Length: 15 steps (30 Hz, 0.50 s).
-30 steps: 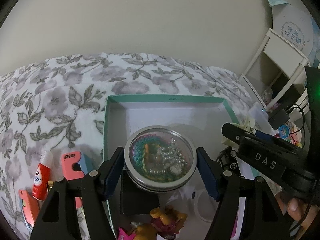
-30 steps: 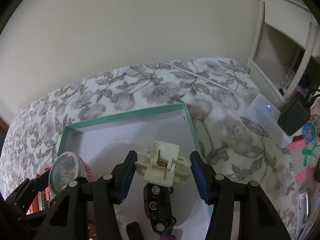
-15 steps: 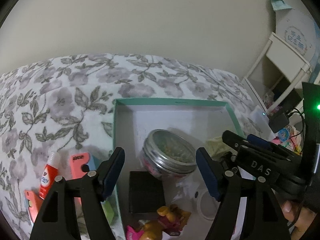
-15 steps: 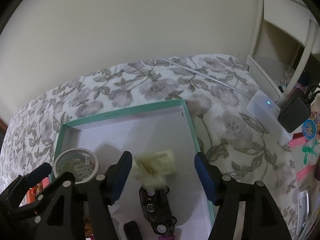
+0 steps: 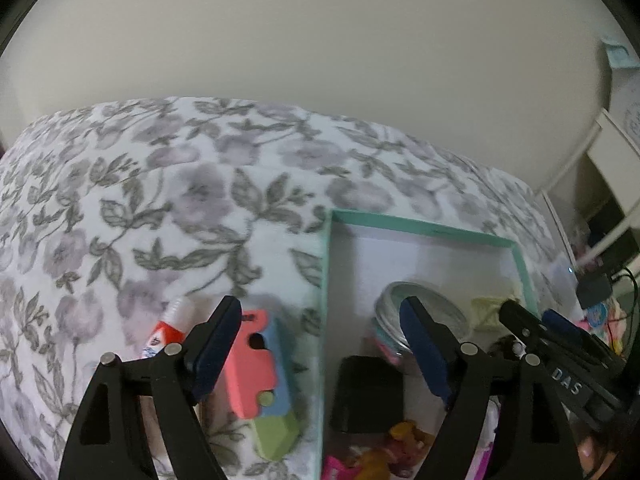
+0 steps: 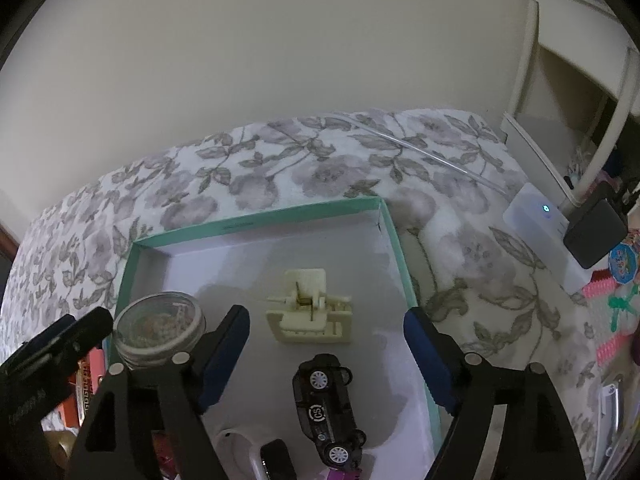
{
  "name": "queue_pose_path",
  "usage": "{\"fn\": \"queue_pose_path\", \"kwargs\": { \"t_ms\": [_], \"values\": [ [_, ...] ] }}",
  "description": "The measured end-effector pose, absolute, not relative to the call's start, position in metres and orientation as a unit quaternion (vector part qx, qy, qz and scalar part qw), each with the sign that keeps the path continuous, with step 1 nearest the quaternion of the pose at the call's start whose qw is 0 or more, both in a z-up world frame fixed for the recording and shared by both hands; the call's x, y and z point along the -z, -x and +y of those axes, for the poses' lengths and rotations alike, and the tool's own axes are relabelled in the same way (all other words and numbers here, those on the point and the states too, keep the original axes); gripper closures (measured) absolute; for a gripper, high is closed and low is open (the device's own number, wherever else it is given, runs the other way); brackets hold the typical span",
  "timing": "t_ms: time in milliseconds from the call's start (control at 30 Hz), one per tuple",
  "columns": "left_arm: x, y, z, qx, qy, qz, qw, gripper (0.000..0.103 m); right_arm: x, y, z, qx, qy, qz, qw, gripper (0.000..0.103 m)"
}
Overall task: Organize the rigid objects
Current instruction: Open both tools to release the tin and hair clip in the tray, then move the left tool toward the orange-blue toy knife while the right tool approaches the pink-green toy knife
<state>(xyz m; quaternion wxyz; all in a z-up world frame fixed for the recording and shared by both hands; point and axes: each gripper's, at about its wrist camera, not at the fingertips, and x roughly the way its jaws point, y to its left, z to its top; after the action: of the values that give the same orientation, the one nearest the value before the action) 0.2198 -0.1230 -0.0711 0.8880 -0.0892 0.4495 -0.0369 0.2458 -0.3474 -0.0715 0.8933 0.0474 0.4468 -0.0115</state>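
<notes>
Both cameras ride just behind their grippers and look steeply down and forward across the flowered bed [image 5: 168, 200] toward the pale wall. The left wrist view sits close over the teal box's [image 5: 326, 280] left wall, half its frame on bedding outside it. The right wrist view hangs close over the box's [image 6: 256, 224] interior, facing its far right corner. They share the box, the round tin [image 5: 424, 312] [image 6: 160, 328], and each catches the other gripper at its edge.

Cream plastic clip [image 6: 309, 307] and round tin [image 6: 159, 325] lie inside teal box [image 6: 256, 219]
</notes>
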Motion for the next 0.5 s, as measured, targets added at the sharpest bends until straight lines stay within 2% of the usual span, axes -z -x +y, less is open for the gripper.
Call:
{"fn": "queue_pose_path", "kwargs": {
  "t_ms": [67, 100, 133, 200, 500],
  "values": [
    [0.071, -0.22, -0.119, 0.032, 0.091, 0.448, 0.889, 0.018, 0.071, -0.246, -0.345, 0.009, -0.045, 0.446, 0.894, 0.02],
    [0.071, -0.22, -0.117, 0.028, 0.092, 0.447, 0.889, 0.014, 0.071, -0.246, -0.344, 0.007, -0.044, 0.445, 0.894, 0.016],
    [0.071, -0.22, -0.116, 0.026, 0.093, 0.446, 0.89, 0.008, 0.071, -0.245, -0.343, 0.005, -0.043, 0.445, 0.895, 0.007],
    [0.071, -0.221, -0.115, 0.023, 0.094, 0.443, 0.891, 0.007, 0.071, -0.245, -0.34, 0.001, -0.041, 0.442, 0.896, 0.001],
    [0.07, -0.22, -0.112, 0.002, 0.089, 0.432, 0.898, 0.0, 0.072, -0.244, -0.332, -0.004, -0.023, 0.441, 0.897, 0.0]
  ]
}}
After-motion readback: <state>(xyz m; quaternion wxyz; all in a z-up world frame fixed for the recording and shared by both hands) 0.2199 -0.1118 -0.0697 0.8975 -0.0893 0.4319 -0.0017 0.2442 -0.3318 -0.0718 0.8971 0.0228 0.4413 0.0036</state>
